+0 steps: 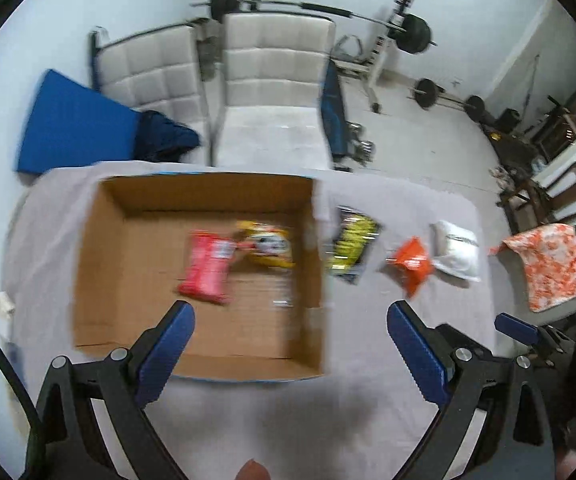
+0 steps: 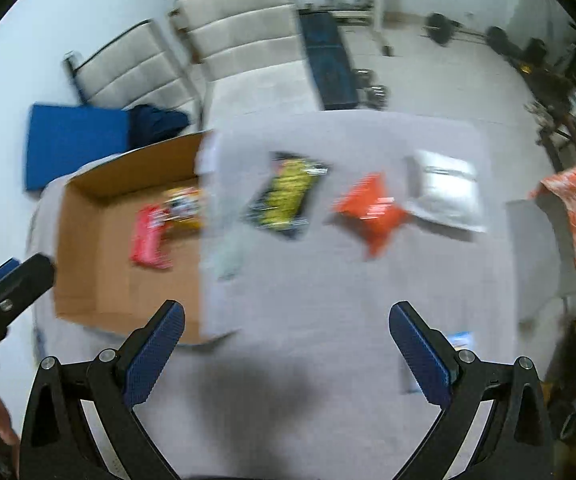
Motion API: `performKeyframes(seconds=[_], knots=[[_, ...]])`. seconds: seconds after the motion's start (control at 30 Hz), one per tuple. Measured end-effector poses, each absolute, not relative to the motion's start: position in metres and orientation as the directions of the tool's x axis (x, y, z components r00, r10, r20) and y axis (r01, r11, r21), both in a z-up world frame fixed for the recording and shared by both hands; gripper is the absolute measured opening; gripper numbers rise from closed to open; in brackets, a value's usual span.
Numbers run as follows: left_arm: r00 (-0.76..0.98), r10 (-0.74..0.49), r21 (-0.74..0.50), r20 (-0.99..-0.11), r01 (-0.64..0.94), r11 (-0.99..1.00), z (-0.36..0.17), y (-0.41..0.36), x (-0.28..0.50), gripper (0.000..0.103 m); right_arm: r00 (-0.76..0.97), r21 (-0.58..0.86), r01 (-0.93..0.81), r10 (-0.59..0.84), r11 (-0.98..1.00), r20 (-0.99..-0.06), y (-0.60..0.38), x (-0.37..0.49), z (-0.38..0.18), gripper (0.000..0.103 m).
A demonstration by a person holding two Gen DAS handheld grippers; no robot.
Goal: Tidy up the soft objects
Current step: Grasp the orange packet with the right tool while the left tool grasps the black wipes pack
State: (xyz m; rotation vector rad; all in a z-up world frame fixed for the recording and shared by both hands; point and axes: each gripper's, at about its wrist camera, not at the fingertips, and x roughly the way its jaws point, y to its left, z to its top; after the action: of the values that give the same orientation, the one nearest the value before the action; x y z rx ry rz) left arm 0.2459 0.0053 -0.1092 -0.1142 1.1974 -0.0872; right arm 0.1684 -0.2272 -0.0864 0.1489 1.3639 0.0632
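**2 packets boxed, 3 waiting on the cloth**

The left gripper (image 1: pixel 290 334) hangs above the near part of the box (image 1: pixel 100 248) with its jaws spread wide and nothing between them. The red pack (image 1: pixel 208 266) and the yellow pack (image 1: pixel 266 244) lie on the box floor just ahead of its fingertips, touching at 1 corner, which suggests the box is the collecting place for the soft goods.

The right gripper (image 2: pixel 286 330) is likewise released and empty, held over bare cloth (image 2: pixel 328 300). Ahead of its jaws, in a loose row, lie the black pack (image 2: pixel 286 196), the orange pack (image 2: pixel 372 210) and the white pouch (image 2: pixel 446 192); the orange and white ones touch or overlap (blur hides which). The black pack sits nearest the box wall, ahead and slightly left of the jaws' midline, so I judge it the likeliest next pick.

Both views are smeared, so labels cannot be read. These packs look light and crinkly; a pinch at 1 edge may let them droop or slip.
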Motion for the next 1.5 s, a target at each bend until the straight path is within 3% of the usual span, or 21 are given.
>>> performKeyframes(seconds=[0.13, 0.27, 0.57, 0.63, 0.67, 0.7, 0.8, 1.0, 1.13, 1.23, 1.3, 1.4, 1.47, 1.5], knots=[[0.298, -0.133, -0.117, -0.945, 0.072, 0.991, -0.136, -0.057, 0.285, 0.099, 0.175, 0.134, 0.058, 0.122, 0.989, -0.977, -0.288, 0.196, -0.118, 0.103], [0.251, -0.023, 0.005, -0.968, 0.112, 0.994, -0.175, -0.098, 0.330, 0.099, 0.104, 0.117, 0.006, 0.116, 0.993, -0.988, -0.310, 0.238, -0.173, 0.103], [0.192, 0.129, 0.158, -0.973, 0.147, 0.976, -0.231, -0.115, 0.399, 0.099, -0.093, 0.110, -0.092, 0.101, 0.990, -0.990, -0.299, 0.300, -0.286, 0.101], [0.180, 0.140, 0.170, -0.974, 0.165, 0.971, -0.239, -0.118, 0.408, 0.099, -0.126, 0.097, -0.105, 0.084, 0.990, -0.989, -0.296, 0.306, -0.302, 0.083], [0.168, 0.146, 0.175, -0.975, 0.175, 0.969, -0.243, -0.121, 0.412, 0.099, -0.156, 0.066, -0.097, 0.050, 0.993, -0.986, -0.298, 0.308, -0.311, 0.057], [0.159, 0.147, 0.176, -0.976, 0.184, 0.967, -0.246, -0.123, 0.416, 0.099, -0.188, 0.046, -0.067, 0.033, 0.997, -0.982, -0.303, 0.309, -0.317, 0.041], [0.122, 0.137, 0.161, -0.983, 0.220, 0.962, -0.261, -0.134, 0.426, 0.099, -0.233, 0.082, 0.084, 0.100, 0.993, -0.967, -0.327, 0.305, -0.323, 0.039], [0.046, 0.147, 0.154, -0.988, 0.281, 0.947, -0.301, -0.155, 0.439, 0.099, -0.198, 0.102, 0.220, 0.147, 0.970, -0.969, -0.358, 0.290, -0.314, 0.038], [-0.008, 0.181, 0.169, -0.983, 0.327, 0.930, -0.330, -0.166, 0.445, 0.099, -0.200, 0.108, 0.186, 0.145, 0.977, -0.969, -0.360, 0.283, -0.309, 0.038], [-0.053, 0.216, 0.183, -0.975, 0.362, 0.914, -0.353, -0.169, 0.448, 0.099, -0.182, 0.125, 0.113, 0.145, 0.986, -0.973, -0.358, 0.282, -0.299, 0.045], [-0.075, 0.236, 0.192, -0.969, 0.374, 0.907, -0.365, -0.168, 0.450, 0.099, -0.140, 0.117, 0.044, 0.123, 0.992, -0.983, -0.354, 0.284, -0.288, 0.062], [-0.125, 0.201, 0.145, -0.972, 0.361, 0.921, -0.380, -0.160, 0.450, 0.099, -0.096, 0.095, -0.090, 0.086, 0.991, -0.992, -0.344, 0.292, -0.277, 0.065], [-0.154, 0.163, 0.101, -0.974, 0.349, 0.932, -0.387, -0.156, 0.446, 0.084, -0.077, 0.068, -0.223, 0.052, 0.972, -0.996, -0.331, 0.297, -0.274, 0.065], [-0.161, 0.152, 0.090, -0.975, 0.342, 0.935, -0.389, -0.154, 0.443, 0.081, -0.071, 0.046, -0.288, 0.026, 0.957, -0.997, -0.324, 0.298, -0.275, 0.066]])
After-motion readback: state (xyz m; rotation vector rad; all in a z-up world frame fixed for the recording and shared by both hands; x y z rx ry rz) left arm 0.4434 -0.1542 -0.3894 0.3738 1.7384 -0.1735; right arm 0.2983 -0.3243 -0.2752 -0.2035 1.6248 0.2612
